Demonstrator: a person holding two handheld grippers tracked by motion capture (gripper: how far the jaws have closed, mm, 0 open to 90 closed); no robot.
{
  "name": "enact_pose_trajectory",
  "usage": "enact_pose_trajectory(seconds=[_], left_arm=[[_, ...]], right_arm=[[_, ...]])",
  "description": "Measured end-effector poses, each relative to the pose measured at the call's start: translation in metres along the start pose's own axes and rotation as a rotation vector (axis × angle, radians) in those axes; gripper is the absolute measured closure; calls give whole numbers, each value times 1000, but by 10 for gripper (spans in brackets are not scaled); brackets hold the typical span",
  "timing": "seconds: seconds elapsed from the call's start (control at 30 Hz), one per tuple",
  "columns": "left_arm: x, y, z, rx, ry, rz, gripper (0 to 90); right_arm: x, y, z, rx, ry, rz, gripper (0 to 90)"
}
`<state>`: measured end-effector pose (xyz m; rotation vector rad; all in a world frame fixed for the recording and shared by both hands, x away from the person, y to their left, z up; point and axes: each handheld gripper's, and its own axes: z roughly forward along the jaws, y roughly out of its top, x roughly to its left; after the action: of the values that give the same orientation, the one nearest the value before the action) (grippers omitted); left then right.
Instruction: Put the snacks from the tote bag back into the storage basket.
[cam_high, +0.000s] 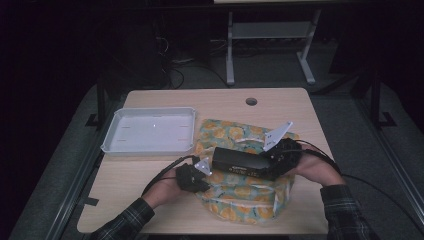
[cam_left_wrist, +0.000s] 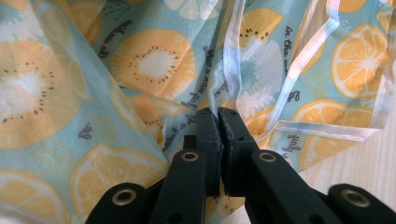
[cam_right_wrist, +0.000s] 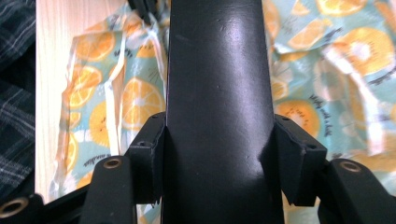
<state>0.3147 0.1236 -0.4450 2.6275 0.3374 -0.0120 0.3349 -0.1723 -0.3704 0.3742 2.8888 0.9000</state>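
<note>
While the fruit-print bag (cam_high: 240, 192) lies crumpled on the bench (cam_high: 150, 195), right of the white tray (cam_high: 150, 131), the left hand-held gripper (cam_left_wrist: 218, 116) pinches its near-left edge and the right hand-held gripper (cam_right_wrist: 219, 154) clamps a black box (cam_high: 240, 161) lying across the bag's middle.

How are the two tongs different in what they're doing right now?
The left tongs are shut on a fold of the fruit-print bag, their jaws nearly touching; the right tongs are spread wide around a long black box. The left tongs pinch thin, soft plastic; the right tongs clamp a rigid thing held above the bag. Both are black, hand-held and working over the same bag.
</note>
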Motion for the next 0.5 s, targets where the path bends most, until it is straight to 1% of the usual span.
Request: enact_pose_trajectory(seconds=[0.07, 0.13, 0.2, 0.27, 0.37, 0.4, 0.47, 0.5], left_arm=[[0, 0, 0, -1, 1, 0, 861], [0, 0, 0, 2, -1, 5, 853], [0, 1, 0, 4, -17, 2, 825], [0, 1, -2, 1, -24, -1, 772], [0, 2, -13, -38, -14, 6, 691], [0, 2, -20, -65, -20, -9, 669], [1, 2, -31, -97, -26, -9, 612], [1, 2, -34, -104, -32, -11, 579]], right_arm=[[-1, 1, -2, -13, 1, -2, 418], [-1, 2, -3, -6, -7, -4, 418], [-2, 2, -3, -7, -6, 0, 418], [-2, 2, -4, -8, -9, 0, 419], [-1, 5, -7, -12, -9, -7, 418], [-1, 5, -8, -17, -9, -8, 418], [-1, 7, -9, -19, -8, -13, 419], [-1, 8, -10, -19, -8, -21, 418]])
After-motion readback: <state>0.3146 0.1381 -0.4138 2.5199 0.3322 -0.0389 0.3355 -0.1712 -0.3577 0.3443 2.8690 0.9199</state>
